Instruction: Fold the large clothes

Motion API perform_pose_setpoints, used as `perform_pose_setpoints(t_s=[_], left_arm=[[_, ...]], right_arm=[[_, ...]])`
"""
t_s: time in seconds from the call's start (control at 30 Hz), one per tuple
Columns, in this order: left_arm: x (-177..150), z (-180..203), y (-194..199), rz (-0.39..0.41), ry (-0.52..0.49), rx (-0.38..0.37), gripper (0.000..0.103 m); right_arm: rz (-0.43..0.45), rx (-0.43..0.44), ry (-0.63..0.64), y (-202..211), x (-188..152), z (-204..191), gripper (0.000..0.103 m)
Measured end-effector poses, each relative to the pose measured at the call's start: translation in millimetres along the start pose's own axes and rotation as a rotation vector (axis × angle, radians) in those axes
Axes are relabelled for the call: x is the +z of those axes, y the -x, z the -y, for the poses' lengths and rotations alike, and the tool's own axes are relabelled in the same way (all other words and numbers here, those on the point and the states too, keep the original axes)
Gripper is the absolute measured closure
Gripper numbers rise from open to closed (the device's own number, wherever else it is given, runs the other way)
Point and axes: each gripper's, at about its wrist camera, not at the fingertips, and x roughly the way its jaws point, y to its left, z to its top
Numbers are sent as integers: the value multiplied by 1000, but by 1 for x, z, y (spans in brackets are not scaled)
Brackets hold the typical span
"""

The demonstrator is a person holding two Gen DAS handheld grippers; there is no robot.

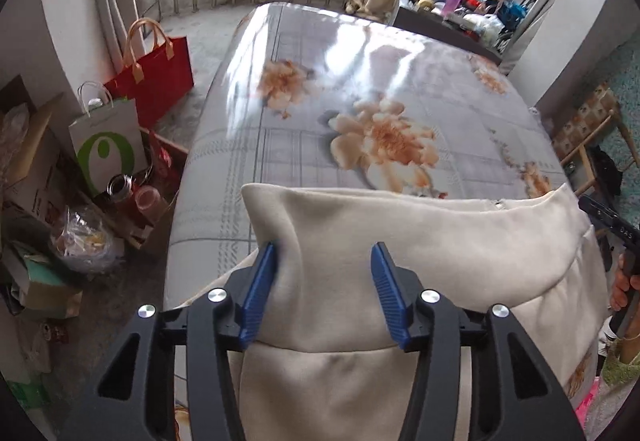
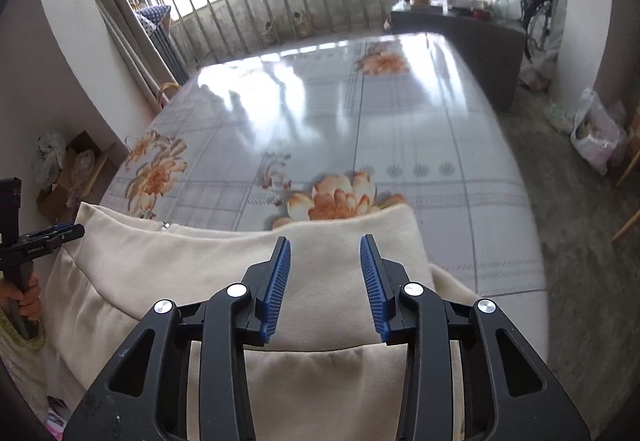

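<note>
Both claws open over the cream garment: left gripper at its left corner, right gripper at right; fold runs crosswise.

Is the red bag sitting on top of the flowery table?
No, the red bag stands on the floor beside the table.

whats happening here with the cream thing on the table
A person is folding a cream garment on a table with a floral cover, holding a pair of tongs in each hand. A fold has been laid over. Both the left tongs and the right tongs stand open over the folded edge, one near each end, with cloth between the blue pads but not pinched.
</note>
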Motion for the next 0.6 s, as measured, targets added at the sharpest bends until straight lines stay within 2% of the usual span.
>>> perform_pose_setpoints(t_s=[0.07, 0.1, 0.17, 0.2, 0.3, 0.37, 0.43, 0.5, 0.53, 0.6], left_arm=[[-1, -17, -10, -10, 58, 7, 50], [-3, -27, -6, -5, 100, -11, 50], [-10, -43, 8, 13, 151, 0, 50], [-14, -49, 17, 28, 150, 10, 50], [-31, -55, 58, 113, 119, -36, 52], [-46, -47, 84, 166, 63, -120, 52], [-63, -33, 99, 177, 8, -210, 52], [-81, -19, 99, 146, -21, -269, 52], [-91, -16, 94, 125, -23, -260, 52], [-111, -17, 76, 79, -9, -198, 52]], right_arm=[[-53, -107, -21, -13, -6, 14, 78], [-36, -145, -17, -8, -9, 19, 78], [-2, -290, -21, 10, -16, 27, 70], [16, -303, -26, 21, -20, 31, 70], [72, -261, -43, 61, -37, 33, 70], [108, -195, 6, 85, -53, 17, 70], [107, -118, 65, 97, -70, -4, 67], [83, -46, 112, 99, -88, -20, 65], [66, -30, 127, 96, -99, -25, 64], [24, -72, 128, 82, -118, -24, 63]])
